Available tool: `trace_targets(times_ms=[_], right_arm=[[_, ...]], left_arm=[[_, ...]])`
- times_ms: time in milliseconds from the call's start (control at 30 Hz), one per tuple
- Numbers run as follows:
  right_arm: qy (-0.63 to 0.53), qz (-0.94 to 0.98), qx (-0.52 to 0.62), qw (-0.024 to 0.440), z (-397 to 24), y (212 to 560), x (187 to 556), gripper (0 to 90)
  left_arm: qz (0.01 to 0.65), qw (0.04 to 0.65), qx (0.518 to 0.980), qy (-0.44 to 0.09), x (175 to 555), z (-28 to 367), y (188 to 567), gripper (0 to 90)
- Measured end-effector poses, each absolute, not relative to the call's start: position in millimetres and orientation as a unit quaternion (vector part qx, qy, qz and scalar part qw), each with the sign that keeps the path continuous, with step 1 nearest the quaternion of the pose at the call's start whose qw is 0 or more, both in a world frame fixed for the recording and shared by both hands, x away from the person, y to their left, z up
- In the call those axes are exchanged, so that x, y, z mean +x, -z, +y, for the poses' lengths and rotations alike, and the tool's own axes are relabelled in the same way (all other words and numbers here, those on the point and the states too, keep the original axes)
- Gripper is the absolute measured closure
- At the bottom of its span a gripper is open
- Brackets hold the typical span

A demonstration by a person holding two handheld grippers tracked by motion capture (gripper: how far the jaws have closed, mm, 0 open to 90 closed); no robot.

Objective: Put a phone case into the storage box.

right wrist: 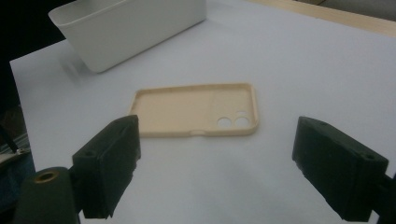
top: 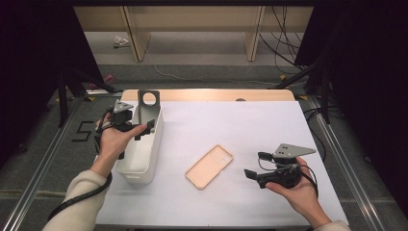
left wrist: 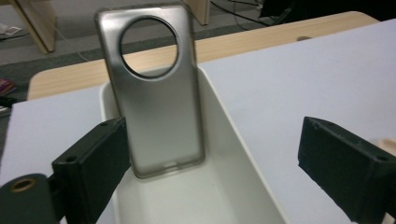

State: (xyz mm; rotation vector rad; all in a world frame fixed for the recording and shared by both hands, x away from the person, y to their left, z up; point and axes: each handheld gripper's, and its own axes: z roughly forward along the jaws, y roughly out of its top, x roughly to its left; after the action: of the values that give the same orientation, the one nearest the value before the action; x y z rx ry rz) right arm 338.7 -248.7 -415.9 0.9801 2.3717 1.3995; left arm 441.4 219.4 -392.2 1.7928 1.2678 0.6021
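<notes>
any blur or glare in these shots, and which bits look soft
High view: evenly lit, dark surround, white table bright but not blown out. Left gripper view: grey phone case slightly soft with a dull sheen, near jaws blurred. Right gripper view: beige phone case fairly sharp, white bin softer.

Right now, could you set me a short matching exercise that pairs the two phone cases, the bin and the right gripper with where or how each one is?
Things:
1. grey phone case
2. beige phone case
3. white bin
4. right gripper

States:
A. lying flat, hollow side up, on the white table cover
B. fingers open, nothing between them
C. standing on end, leaning on the bin's far wall
D. at the left side of the table cover, one case inside

Pairs: 1-C, 2-A, 3-D, 4-B
</notes>
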Motion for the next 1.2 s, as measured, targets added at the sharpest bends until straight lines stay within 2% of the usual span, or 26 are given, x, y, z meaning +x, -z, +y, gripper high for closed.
trace_targets(times_ms=[733,967,1200], right_arm=[[-0.477,0.811,0.324,0.102,-243.0,416.4,341.8,16.0],[-0.475,0.813,0.32,0.1,-239.2,418.0,343.7,16.0],[-0.475,0.812,0.323,0.102,-239.6,417.5,344.5,16.0]], left_arm=[[0.385,0.486,0.753,-0.222,360.3,199.2,406.3,0.7],[0.352,0.495,0.764,-0.217,345.4,190.5,410.2,0.8],[0.345,0.492,0.77,-0.214,341.7,185.9,414.2,0.7]])
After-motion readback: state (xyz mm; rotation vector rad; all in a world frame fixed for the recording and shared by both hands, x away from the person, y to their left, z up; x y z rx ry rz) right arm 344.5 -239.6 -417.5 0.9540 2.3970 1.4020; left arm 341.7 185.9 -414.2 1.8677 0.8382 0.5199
